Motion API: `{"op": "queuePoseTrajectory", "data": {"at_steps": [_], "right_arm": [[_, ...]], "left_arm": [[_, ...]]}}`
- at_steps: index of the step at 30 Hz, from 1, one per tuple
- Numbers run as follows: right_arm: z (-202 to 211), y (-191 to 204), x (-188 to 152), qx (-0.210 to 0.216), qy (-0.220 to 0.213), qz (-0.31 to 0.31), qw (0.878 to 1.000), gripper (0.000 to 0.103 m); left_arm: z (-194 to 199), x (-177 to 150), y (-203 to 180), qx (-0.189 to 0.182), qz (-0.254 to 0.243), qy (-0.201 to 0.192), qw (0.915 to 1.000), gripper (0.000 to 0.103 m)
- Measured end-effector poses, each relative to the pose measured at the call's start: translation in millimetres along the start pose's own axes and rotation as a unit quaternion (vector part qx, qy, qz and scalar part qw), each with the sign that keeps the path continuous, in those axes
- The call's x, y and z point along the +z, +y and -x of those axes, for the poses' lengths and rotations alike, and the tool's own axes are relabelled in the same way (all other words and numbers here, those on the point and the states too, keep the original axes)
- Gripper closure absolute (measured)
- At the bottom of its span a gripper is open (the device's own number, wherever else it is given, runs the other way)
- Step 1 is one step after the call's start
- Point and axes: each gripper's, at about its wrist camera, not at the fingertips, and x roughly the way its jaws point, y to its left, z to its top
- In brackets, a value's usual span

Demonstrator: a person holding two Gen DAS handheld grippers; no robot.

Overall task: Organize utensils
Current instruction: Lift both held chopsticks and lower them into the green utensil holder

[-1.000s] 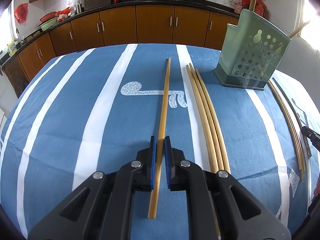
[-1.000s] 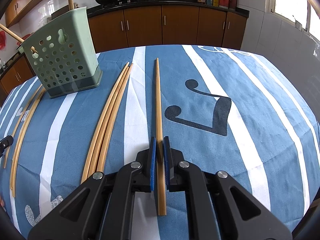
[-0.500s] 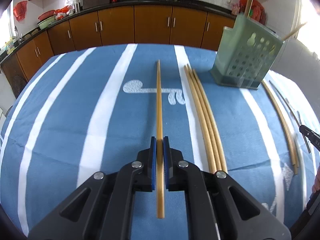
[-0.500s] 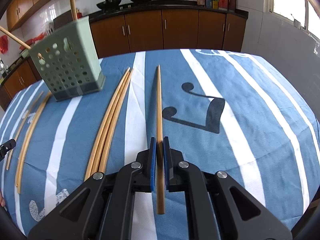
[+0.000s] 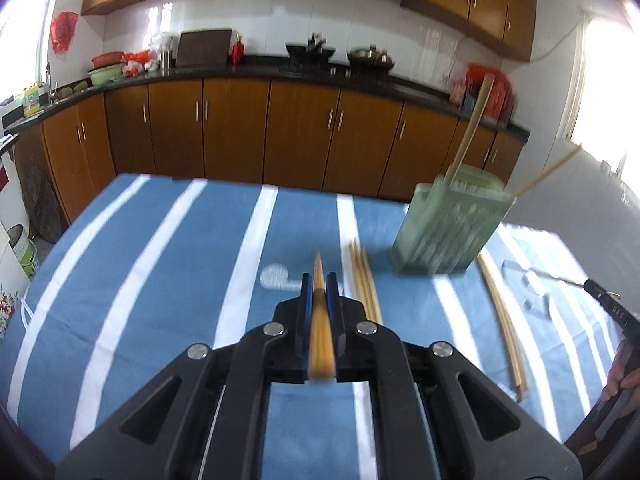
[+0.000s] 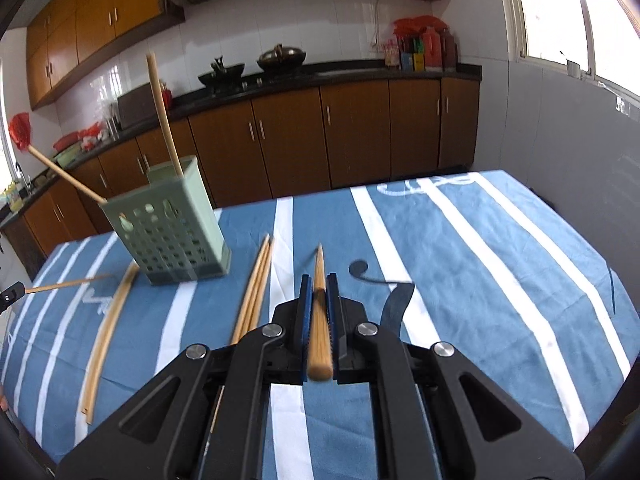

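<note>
My left gripper (image 5: 319,284) is shut on a wooden chopstick (image 5: 320,332), lifted off the striped table and pointing forward. My right gripper (image 6: 319,284) is shut on another wooden chopstick (image 6: 319,312), also lifted. The green perforated utensil holder (image 5: 450,228) stands at the right in the left wrist view and at the left in the right wrist view (image 6: 168,228), with two chopsticks leaning out of it. A bundle of three chopsticks (image 5: 364,280) lies on the cloth beside it; it also shows in the right wrist view (image 6: 254,292).
A pair of chopsticks (image 5: 502,312) lies right of the holder, seen in the right wrist view (image 6: 106,332) to the holder's left. The blue-and-white tablecloth (image 6: 500,264) covers the table. Brown kitchen cabinets (image 5: 240,132) stand behind. The other gripper's chopstick tip (image 6: 60,283) shows at the left edge.
Both grippers have risen and tilted up with their chopsticks, lifting them off the cloth. The view now takes in the cabinets and wall. The holder looks farther away.
</note>
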Motion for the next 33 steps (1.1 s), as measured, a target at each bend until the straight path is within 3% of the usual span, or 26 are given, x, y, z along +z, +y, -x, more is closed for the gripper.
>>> {"op": "queuePoseTrajectory", "data": {"at_steps": [5,12,19,25,33], "right_arm": [[15,4,17,0.01,-0.032,0.001,0.999,0.095],[27,11,37,0.023,-0.053,-0.001,0.998,0.096],[59,20,74,0.097,-0.07,-0.017,0.993,0.096],[91,45,108,0.15,-0.124,-0.005,0.981,0.096],[86,82,139,0.145,-0.201,0.004,0.969,0.096]], "left_arm": [[19,23,-4,-0.009,0.0,-0.034,0.9994,0.095],[33,43,-13,-0.02,-0.009,-0.05,0.9985,0.095],[68,59,-44,-0.08,-0.037,-0.061,0.9942,0.095],[92,79,-79,-0.117,-0.057,-0.102,0.9863,0.095],[77,119,-112,-0.11,-0.053,-0.15,0.9812,0.095]]}}
